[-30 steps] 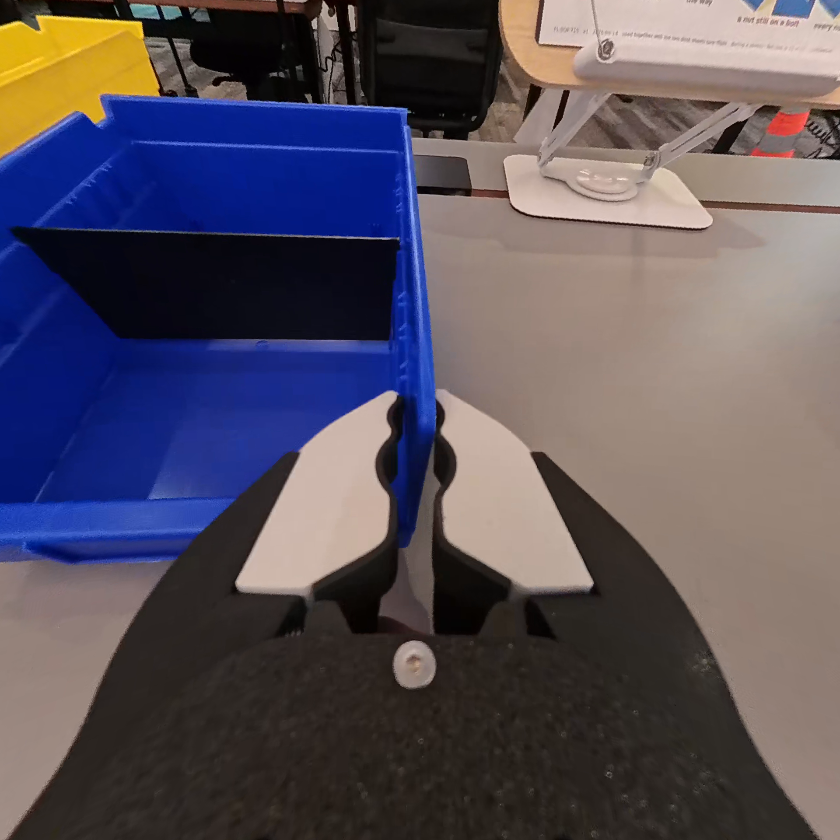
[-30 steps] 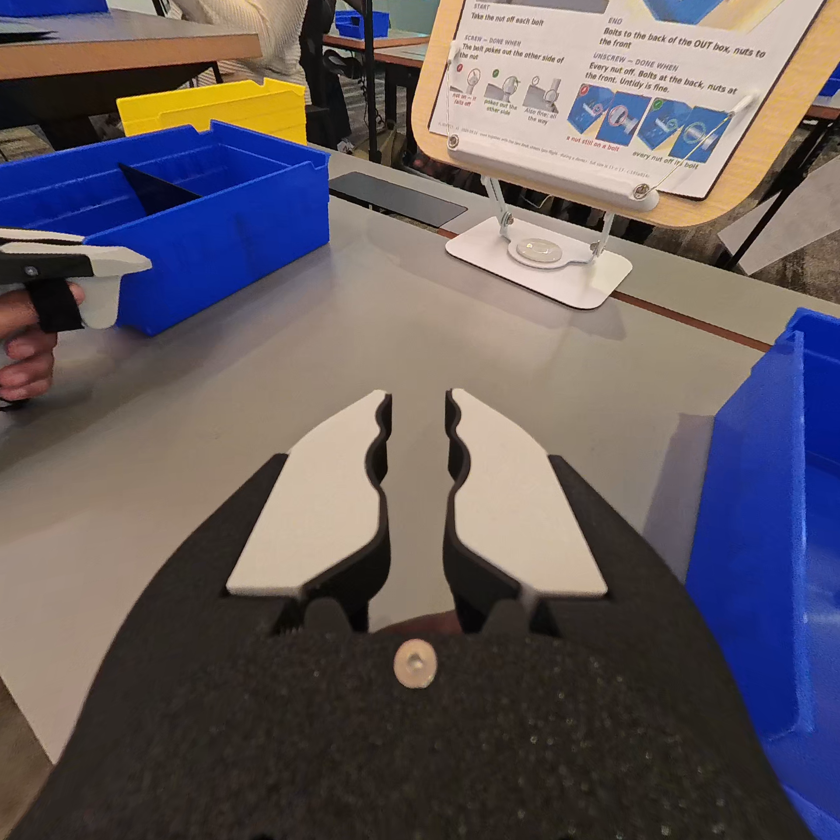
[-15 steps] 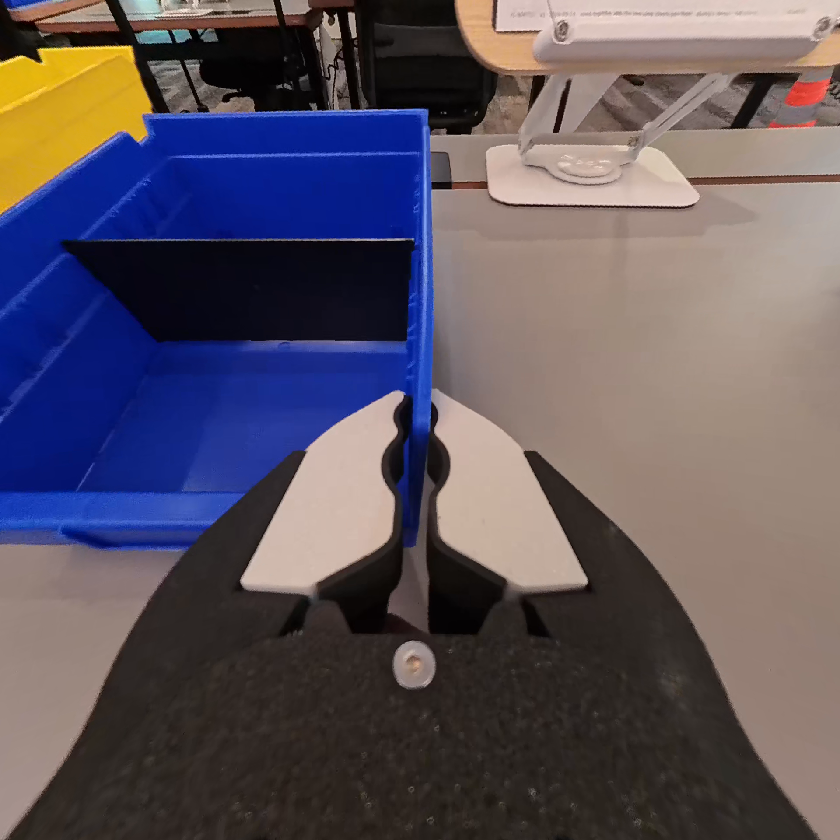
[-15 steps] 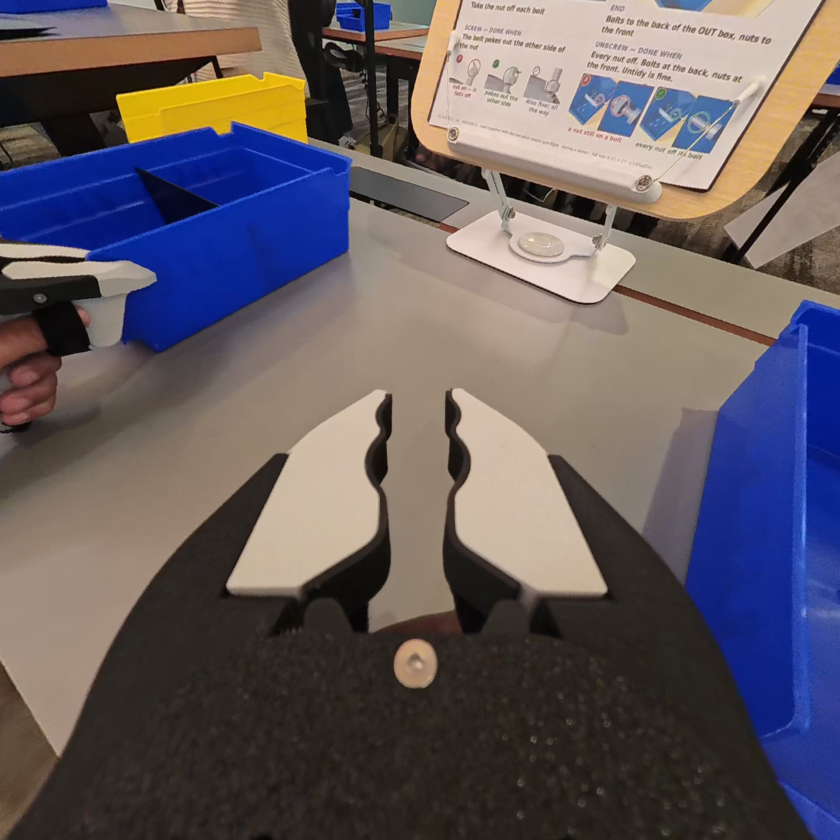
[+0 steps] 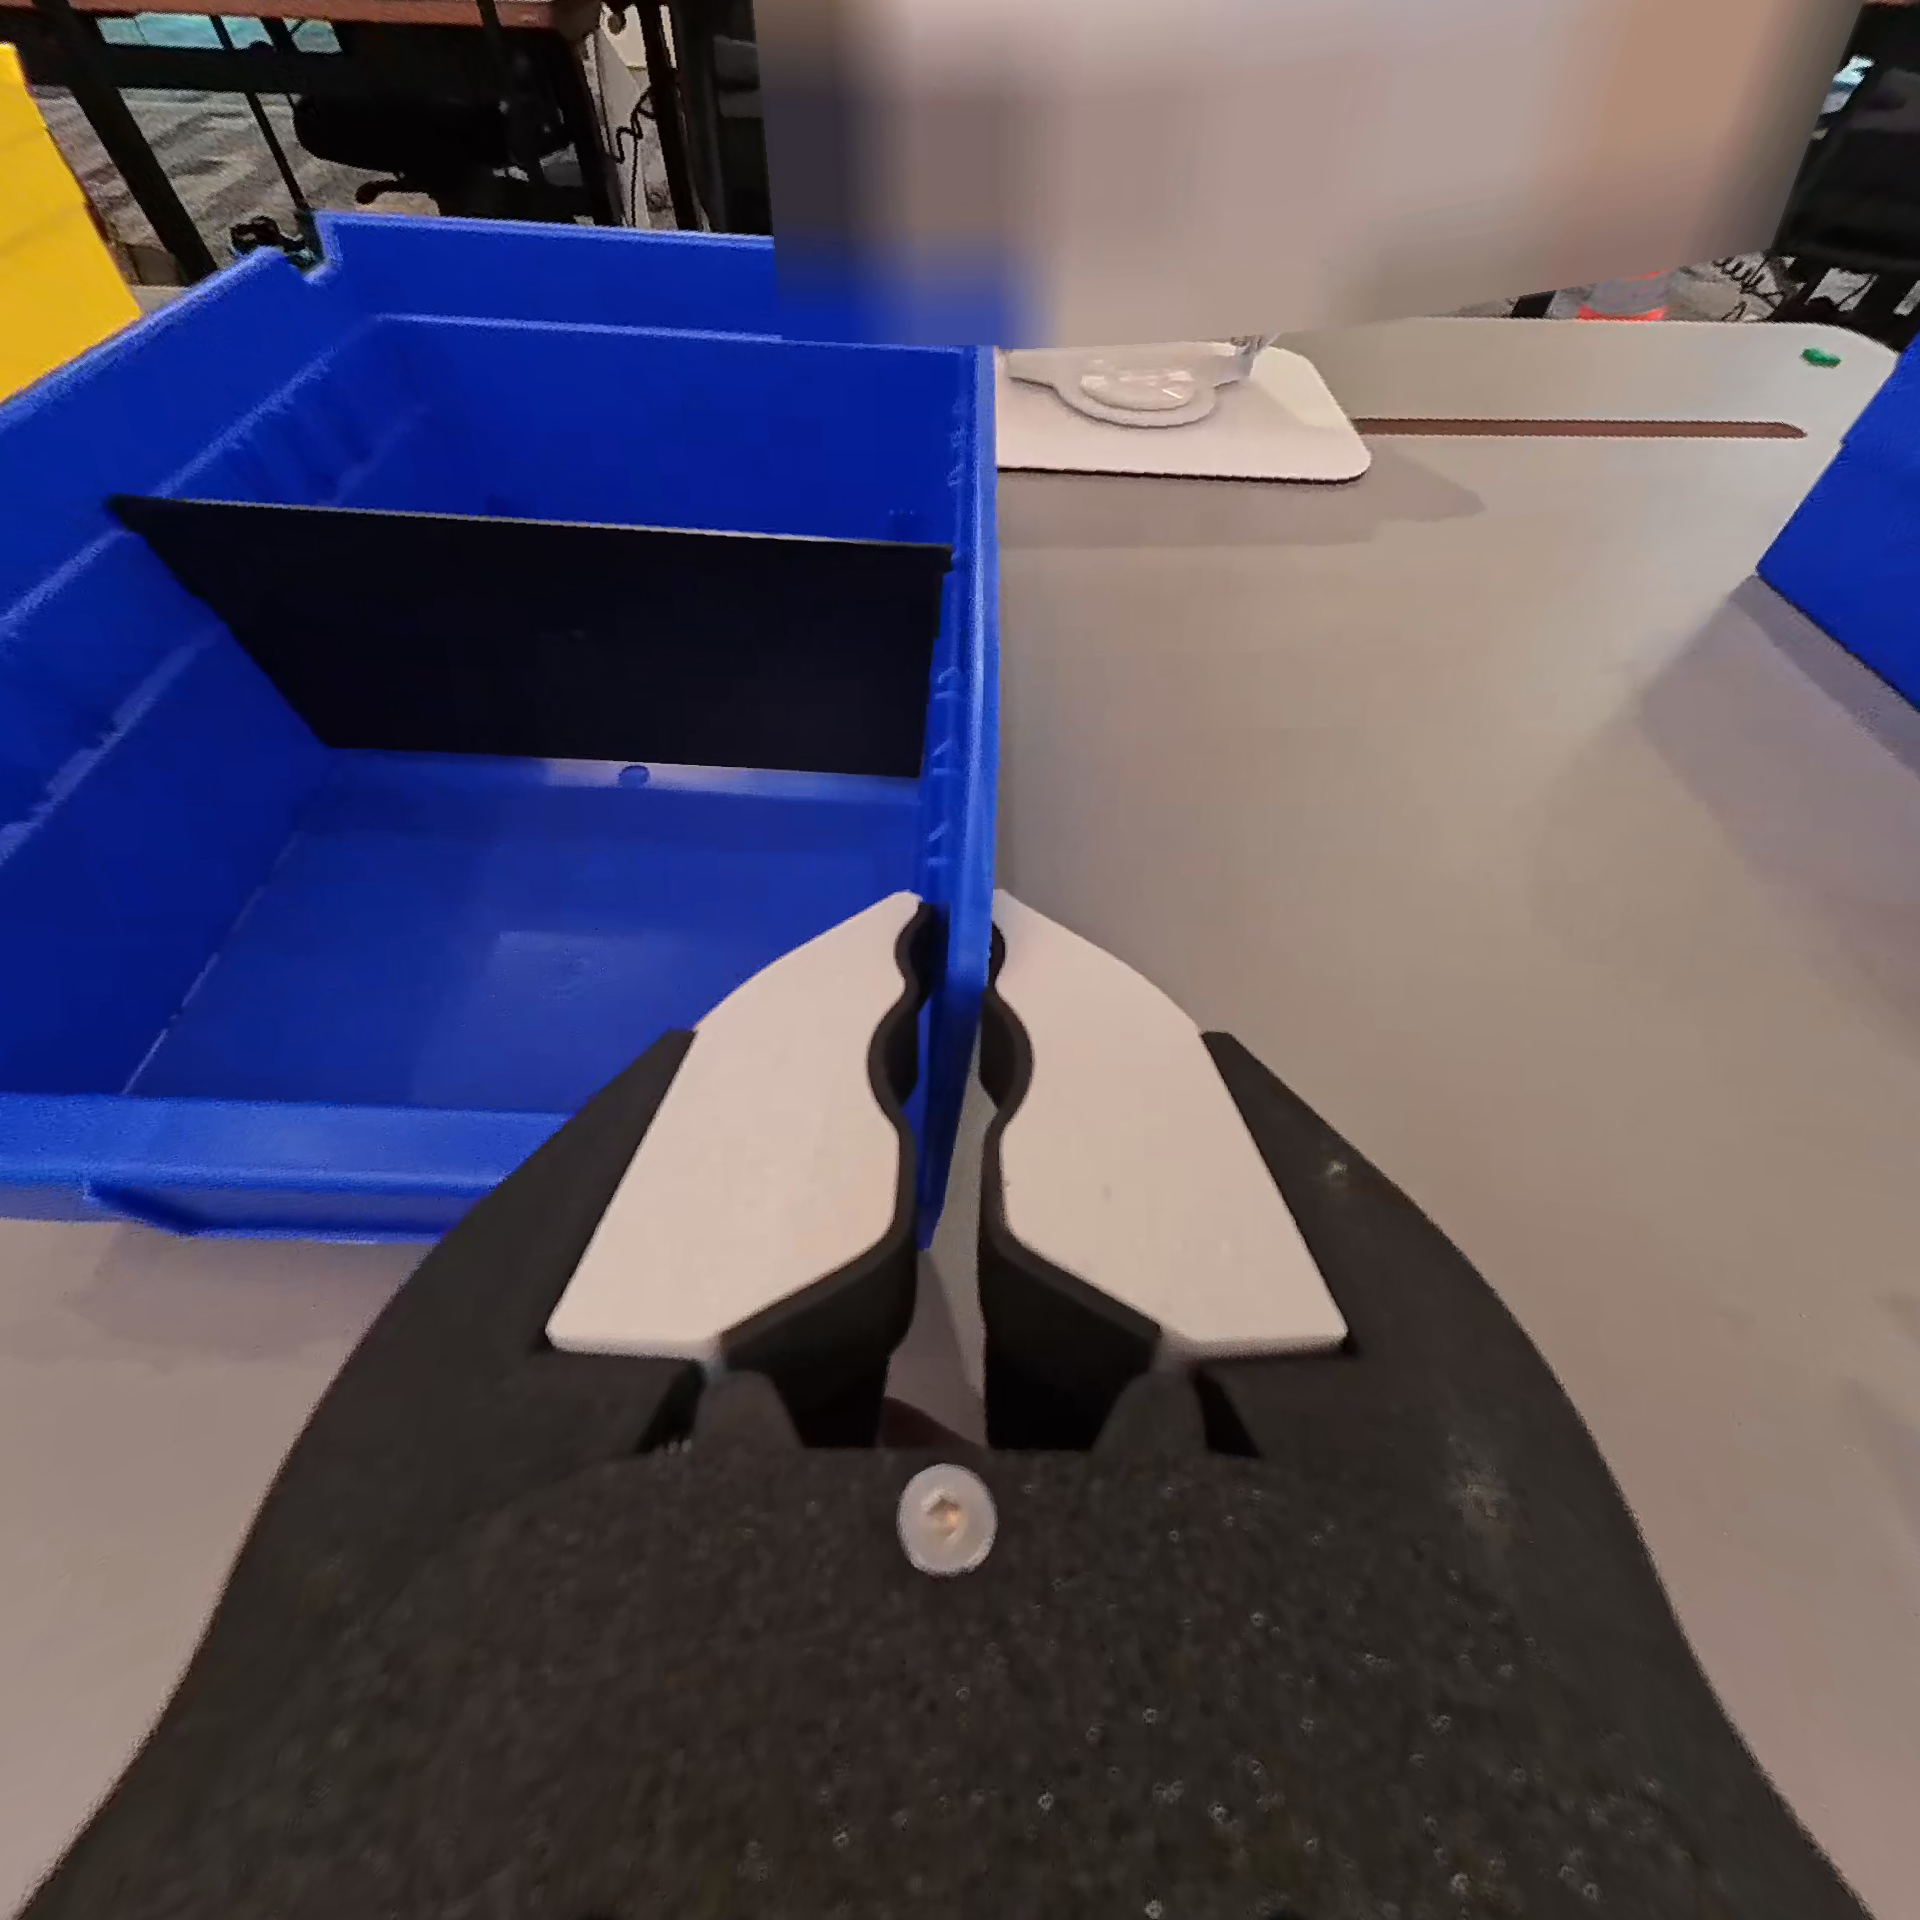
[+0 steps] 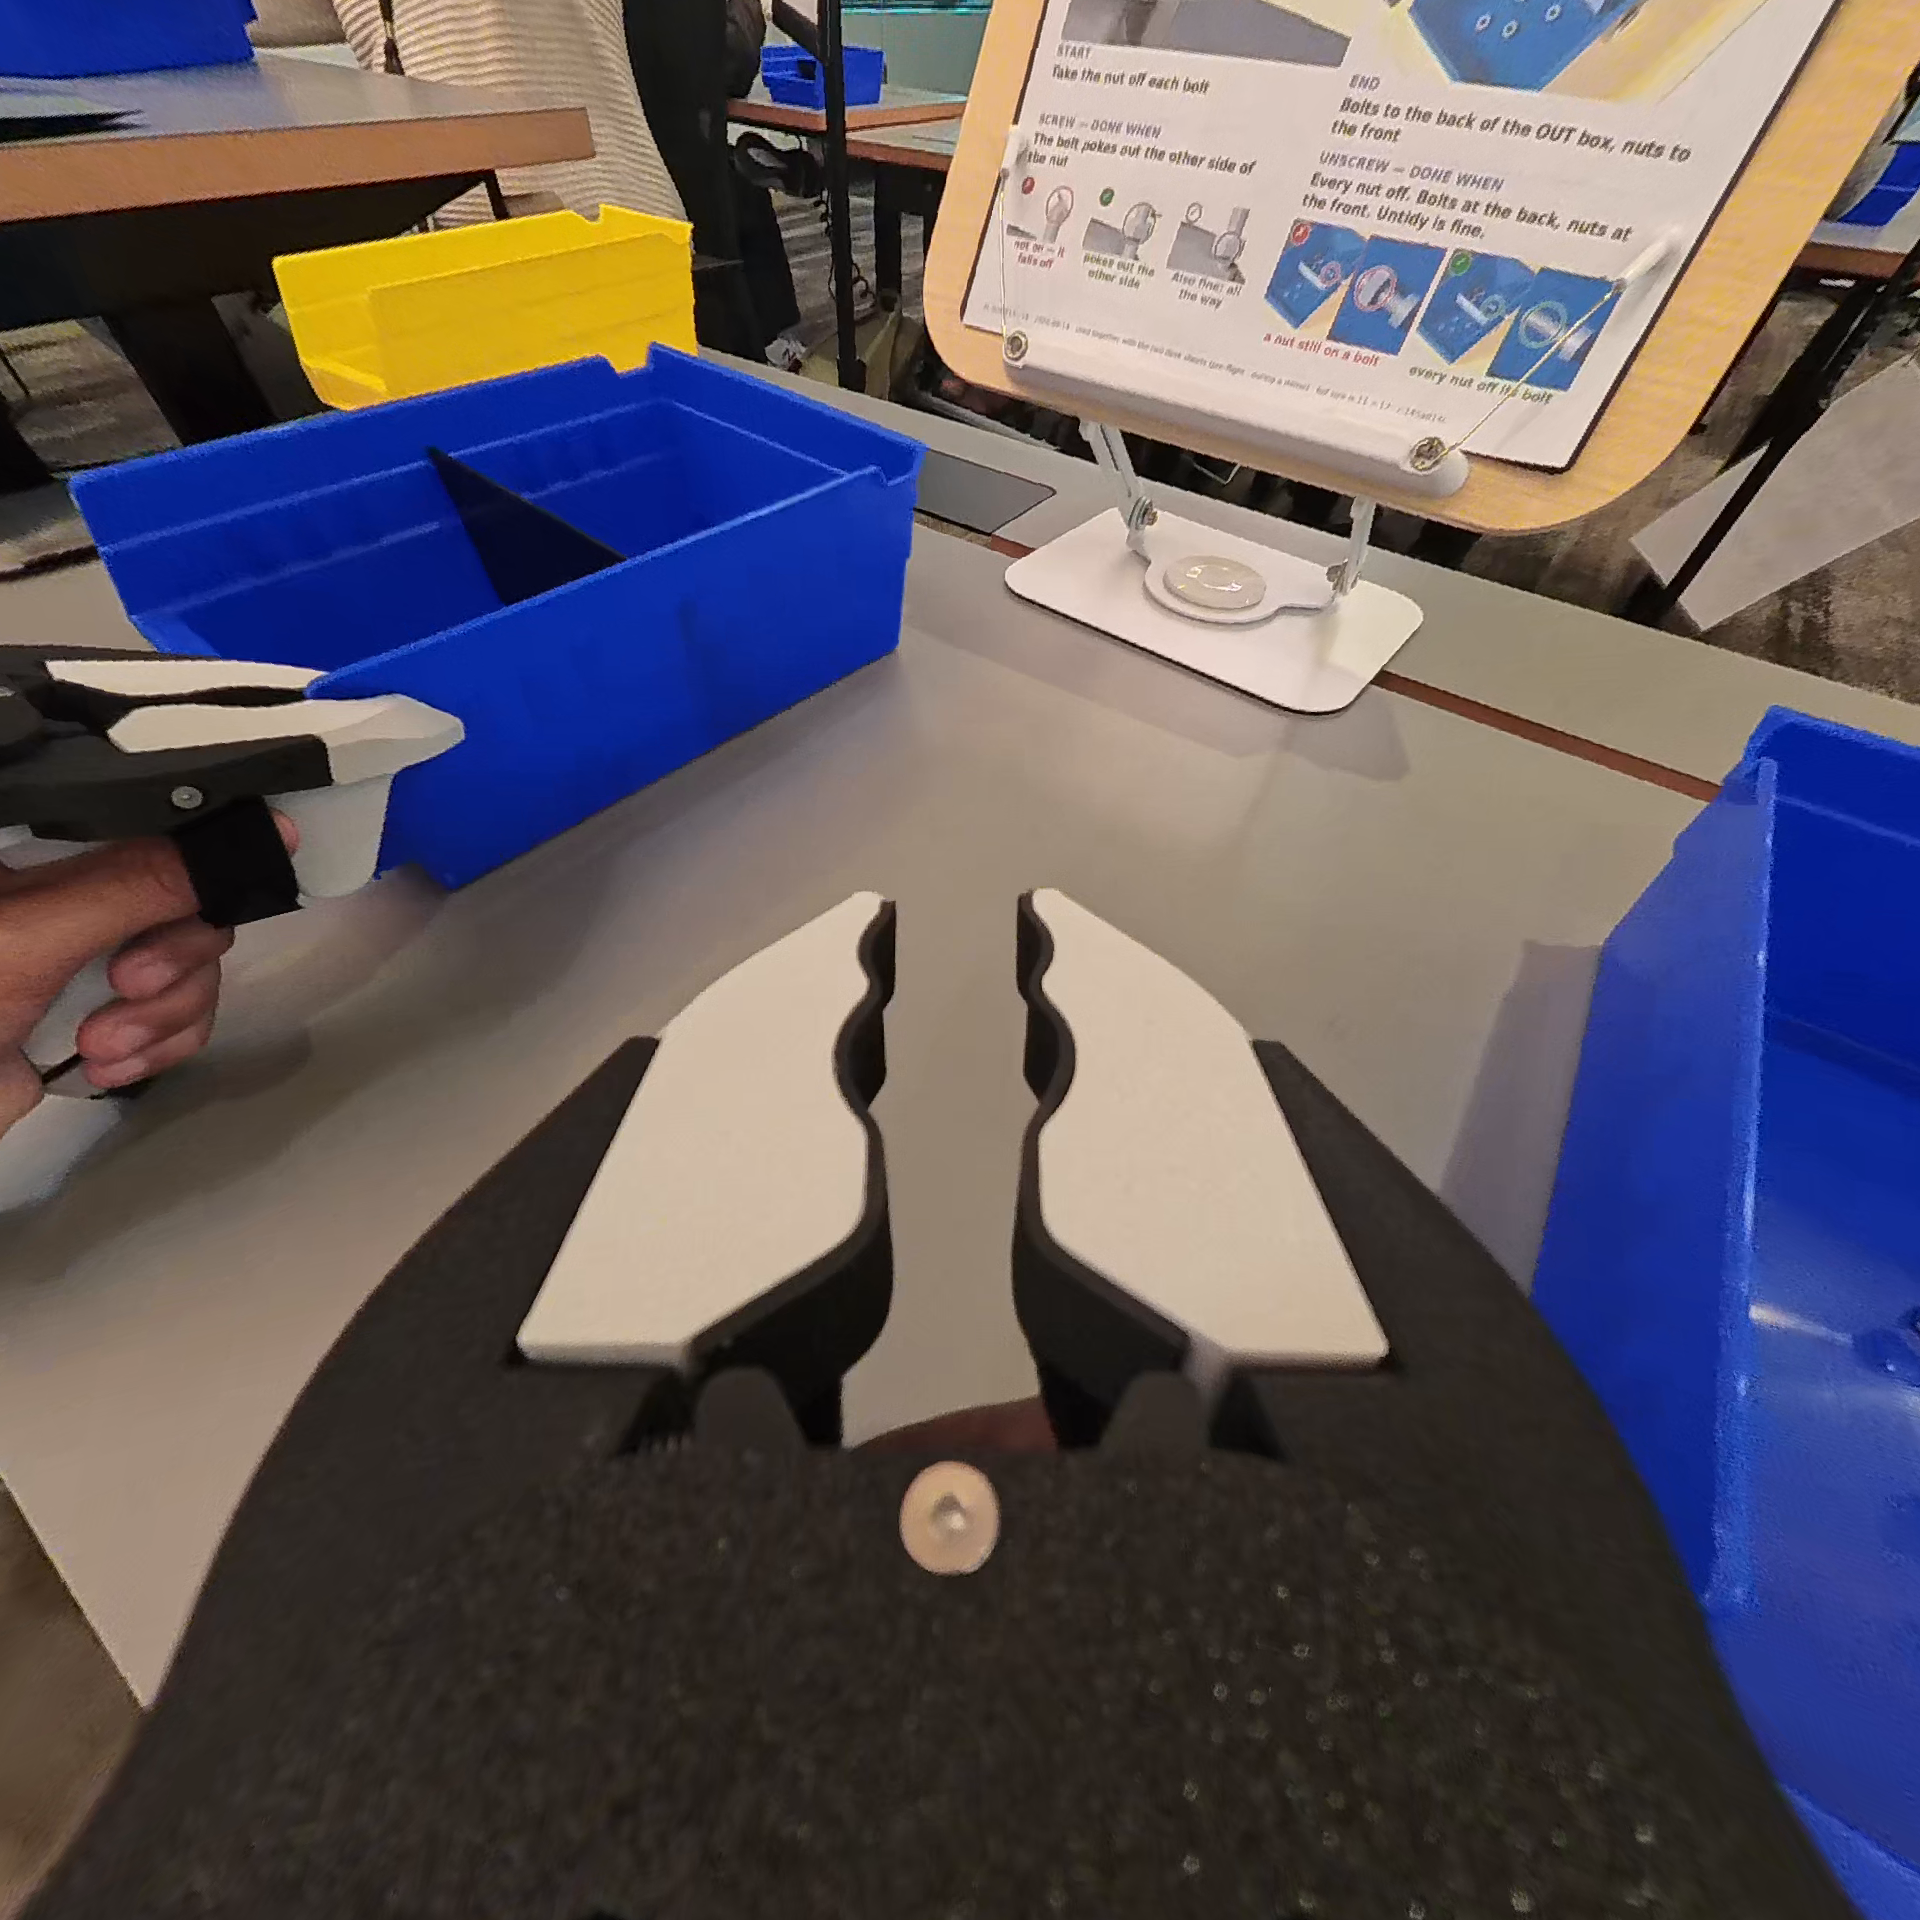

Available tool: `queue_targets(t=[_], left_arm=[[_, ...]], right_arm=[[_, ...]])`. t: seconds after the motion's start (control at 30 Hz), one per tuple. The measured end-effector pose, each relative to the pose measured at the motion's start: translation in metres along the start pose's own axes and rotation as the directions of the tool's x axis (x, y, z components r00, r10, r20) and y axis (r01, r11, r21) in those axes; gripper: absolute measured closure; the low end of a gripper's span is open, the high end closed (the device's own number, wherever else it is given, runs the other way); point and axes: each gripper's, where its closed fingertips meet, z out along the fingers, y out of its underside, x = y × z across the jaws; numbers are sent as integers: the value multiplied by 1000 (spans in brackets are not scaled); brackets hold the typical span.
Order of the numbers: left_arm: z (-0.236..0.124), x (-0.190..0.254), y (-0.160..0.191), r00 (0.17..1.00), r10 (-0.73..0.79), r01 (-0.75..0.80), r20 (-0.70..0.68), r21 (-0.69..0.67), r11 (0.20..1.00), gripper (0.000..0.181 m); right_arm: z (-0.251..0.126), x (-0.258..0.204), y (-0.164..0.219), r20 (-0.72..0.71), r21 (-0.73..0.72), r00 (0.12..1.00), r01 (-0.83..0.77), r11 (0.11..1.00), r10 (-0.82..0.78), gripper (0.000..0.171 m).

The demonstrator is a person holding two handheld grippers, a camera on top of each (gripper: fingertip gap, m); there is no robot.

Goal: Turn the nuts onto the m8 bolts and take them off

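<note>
L gripper [image 5: 954, 1039] is pinched tight on the right wall of the divided blue bin [image 5: 520, 935], R gripper [image 6: 956, 997] hangs part-open w/ nothing in it, no nuts/bolts visible anywhere, so I'd drag the bin low and slow, no tipping.

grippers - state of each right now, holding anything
left gripper: shut on the blue bin side wall.
right gripper: open, holding nothing.
</note>
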Motion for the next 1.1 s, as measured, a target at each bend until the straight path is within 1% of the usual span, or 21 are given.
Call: queue_targets(t=[0.1,0.27,0.4,0.5,0.6,0.7,0.77,0.83,0.93,1.03,1.1], left_arm=[[-2,9,1,1000,-8,8,0,8,1000,176],[-3,33,1,997,-44,45,-67,18,999,170],[-4,53,6,987,-34,35,-155,3,999,150],[-17,49,1,983,-26,30,-180,20,999,141],[-44,29,-17,986,19,-3,-166,97,995,140],[-66,-19,-39,994,100,-92,-34,179,980,140],[-71,-59,-47,992,114,-121,49,177,977,140],[-67,-98,-48,989,111,-125,95,151,981,137],[-53,-144,-38,986,92,-103,136,77,992,130],[-39,-163,-29,985,105,-111,134,41,993,127],[-29,-164,-20,989,97,-98,112,3,995,125]], right_arm=[[0,0,0,1,-1,1000,1,1000,-1,149],[1,-1,1,8,-6,1000,-1,1000,1,149],[2,-3,3,14,-12,1000,3,1000,-3,149],[1,-1,2,10,-12,1000,7,1000,-7,149],[0,2,2,4,-8,1000,0,1000,0,149],[0,3,4,7,-11,1000,-11,1000,11,149],[1,2,5,8,-14,1000,-7,1000,7,149],[3,0,5,12,-17,1000,-4,1000,4,149],[6,-3,7,17,-25,1000,5,1000,-5,149],[7,-5,8,14,-32,1000,13,999,-13,149],[7,-4,9,12,-35,1000,11,999,-11,149]])
